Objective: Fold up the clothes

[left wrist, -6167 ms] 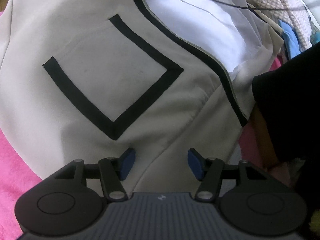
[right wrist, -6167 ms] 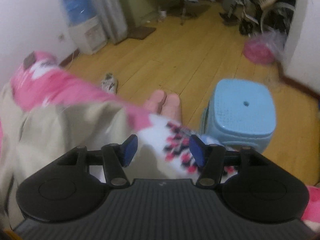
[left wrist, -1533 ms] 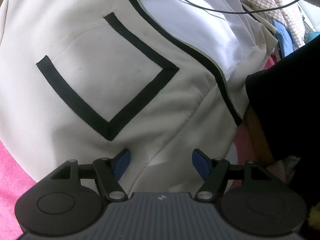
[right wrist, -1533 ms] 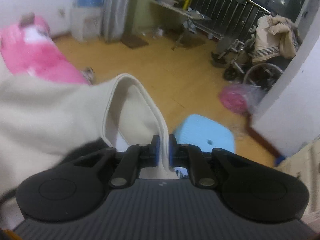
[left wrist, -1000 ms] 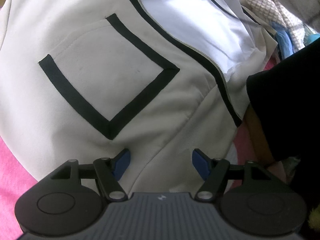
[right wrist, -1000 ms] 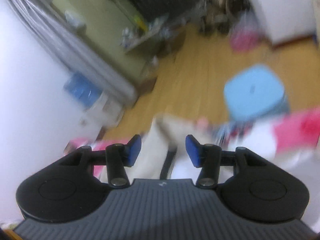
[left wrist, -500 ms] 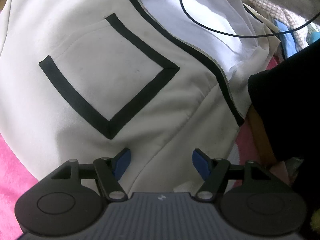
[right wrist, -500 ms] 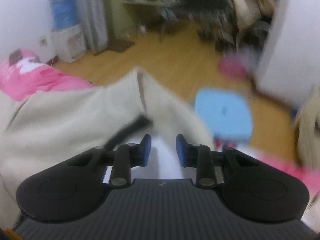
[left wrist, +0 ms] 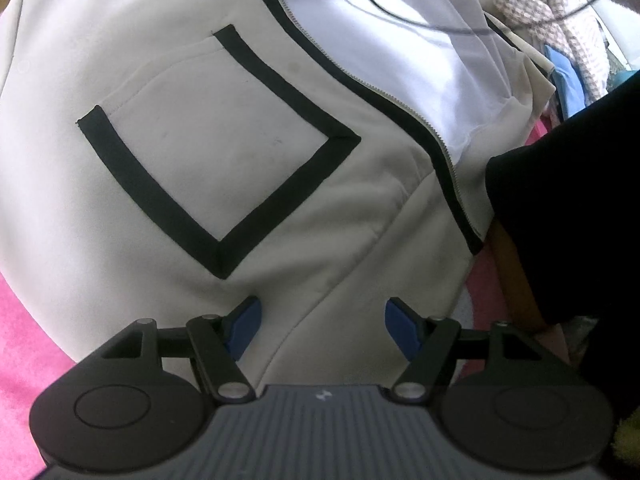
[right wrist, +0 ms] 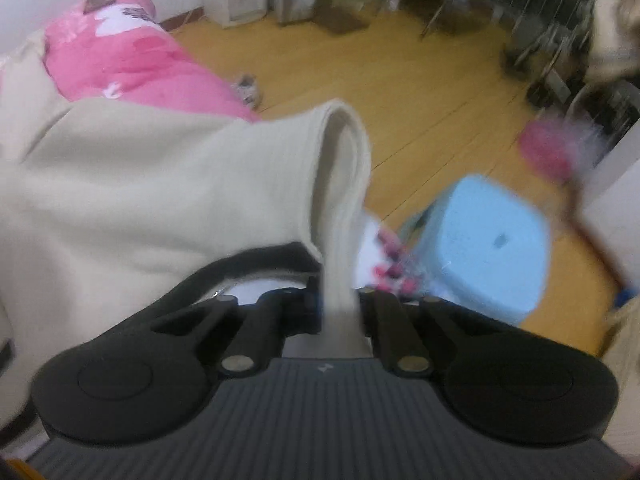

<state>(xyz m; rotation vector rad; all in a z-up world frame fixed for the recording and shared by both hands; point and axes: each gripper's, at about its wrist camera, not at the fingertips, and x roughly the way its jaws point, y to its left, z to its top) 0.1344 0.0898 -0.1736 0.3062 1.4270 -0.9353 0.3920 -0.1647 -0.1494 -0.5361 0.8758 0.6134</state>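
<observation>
Left wrist view: the left gripper hovers with its blue pads spread wide and nothing between them, just above the lower part of a cream jacket that lies spread on a pink blanket. The jacket has a square pocket edged in black, and a black-trimmed zipper that runs from the top middle down to the lower right. That zipper line marks the jacket's long axis, so the garment lies slanted, its bottom edge toward the gripper and its upper part toward the top right. A black cable crosses the white lining there. A heap of other clothes sits at the far right, near a dark sleeve.

Right wrist view: the right gripper is clamped tight on a ribbed cream cuff or hem, which stands up from the jaws in a narrow loop and points away from the camera. The rest of the cream cloth trails off to the left. Beyond it are a wooden floor and a light blue stool; the picture is blurred.

The step in hand looks like the first fold: one edge is pinched and lifted. Next, the right gripper likely needs to carry that edge across the body, while the left one pins or grasps the near edge so the cloth does not drag
</observation>
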